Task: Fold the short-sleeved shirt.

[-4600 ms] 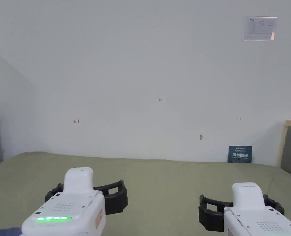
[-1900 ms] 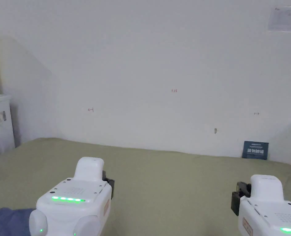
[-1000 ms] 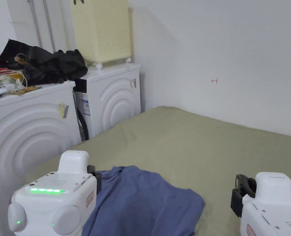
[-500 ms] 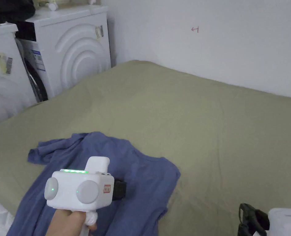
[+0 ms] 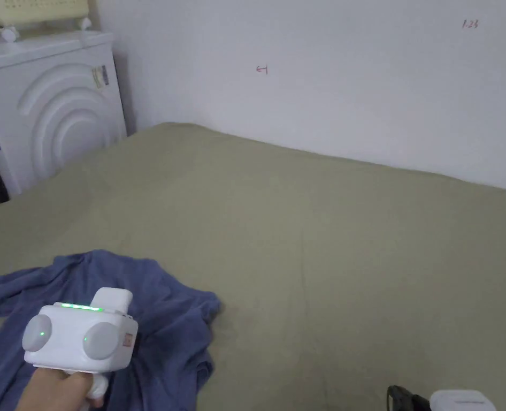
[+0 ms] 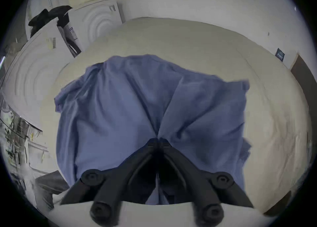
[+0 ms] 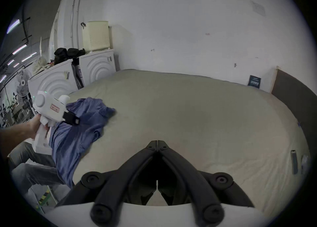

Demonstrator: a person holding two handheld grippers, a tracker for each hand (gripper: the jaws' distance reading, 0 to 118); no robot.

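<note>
A wide bed covered by an olive-green sheet runs up to the white wall. A crumpled blue short-sleeved shirt lies bunched on the sheet near the bed's edge, on the side toward the washing machine, with part of it hanging over that edge.

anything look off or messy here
The blue shirt lies crumpled in a heap at the bed's near left edge, part of it hanging over the side, not spread flat. The left tongs pinch a bunched fold.
</note>
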